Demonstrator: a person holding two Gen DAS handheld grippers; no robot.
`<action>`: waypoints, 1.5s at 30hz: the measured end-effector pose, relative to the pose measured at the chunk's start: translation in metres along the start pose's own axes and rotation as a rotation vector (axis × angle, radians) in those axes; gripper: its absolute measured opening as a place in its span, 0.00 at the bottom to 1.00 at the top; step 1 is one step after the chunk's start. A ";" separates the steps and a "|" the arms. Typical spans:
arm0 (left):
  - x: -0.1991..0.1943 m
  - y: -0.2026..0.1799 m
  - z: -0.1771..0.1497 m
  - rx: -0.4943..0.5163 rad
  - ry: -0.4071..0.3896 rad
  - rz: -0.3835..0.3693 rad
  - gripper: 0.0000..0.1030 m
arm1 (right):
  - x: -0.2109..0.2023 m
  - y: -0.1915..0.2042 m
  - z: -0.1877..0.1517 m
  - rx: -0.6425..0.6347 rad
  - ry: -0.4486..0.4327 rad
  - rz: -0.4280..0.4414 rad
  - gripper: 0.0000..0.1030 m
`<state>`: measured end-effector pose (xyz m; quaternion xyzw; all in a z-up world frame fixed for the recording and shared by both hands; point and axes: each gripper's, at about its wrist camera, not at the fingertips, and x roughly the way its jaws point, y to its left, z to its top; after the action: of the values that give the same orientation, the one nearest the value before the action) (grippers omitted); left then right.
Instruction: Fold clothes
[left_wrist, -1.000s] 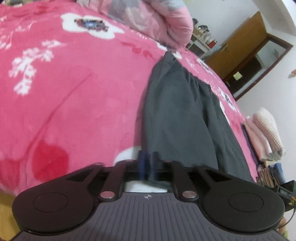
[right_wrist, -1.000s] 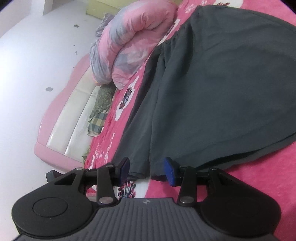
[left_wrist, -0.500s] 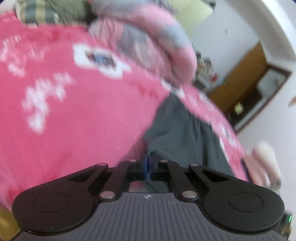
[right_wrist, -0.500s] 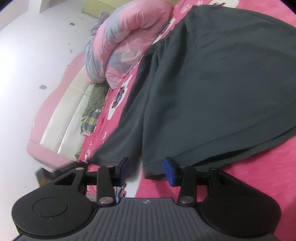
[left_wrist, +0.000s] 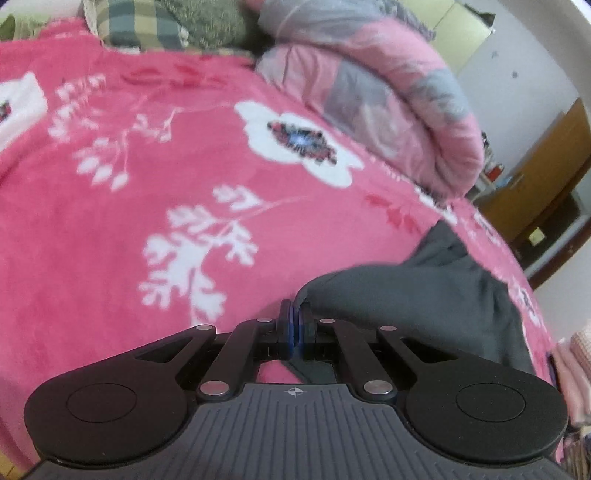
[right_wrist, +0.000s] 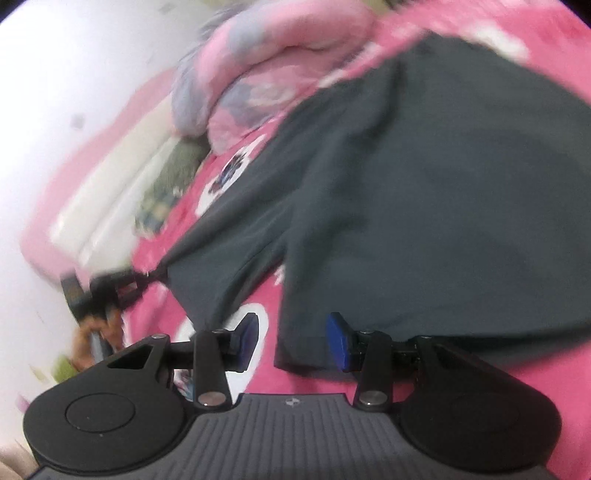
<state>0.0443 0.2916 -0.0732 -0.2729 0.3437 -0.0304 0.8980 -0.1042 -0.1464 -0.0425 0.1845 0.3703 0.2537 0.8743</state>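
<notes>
Garment (left_wrist: 436, 295) corner now dragged across blanket (left_wrist: 147, 221), toward quilt (left_wrist: 388, 92).

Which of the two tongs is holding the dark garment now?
The left tongs, shut on the dark garment corner; the right tongs are open, gripping nothing.

The dark grey garment (right_wrist: 424, 206) is smooth, matt cloth. The pink floral blanket (left_wrist: 166, 192) looks plush and fuzzy. The left gripper (left_wrist: 293, 325) is matt black plastic with shiny metal pins.

Both grippers share a ribbed grey body, black linkage arms with silver screws, and blue-padded fingers (right_wrist: 338, 341).
</notes>
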 end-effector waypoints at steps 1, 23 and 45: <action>0.001 0.002 -0.001 -0.005 0.004 -0.003 0.00 | 0.004 0.009 0.003 -0.057 0.008 -0.009 0.43; -0.036 0.003 -0.027 -0.140 0.058 -0.100 0.00 | 0.070 0.002 0.014 0.304 0.208 0.186 0.02; -0.045 -0.006 -0.032 -0.032 -0.014 0.093 0.21 | 0.053 -0.015 -0.014 0.299 0.255 0.142 0.05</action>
<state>-0.0092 0.2822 -0.0622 -0.2713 0.3502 0.0188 0.8964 -0.0783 -0.1258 -0.0882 0.3042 0.4975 0.2785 0.7631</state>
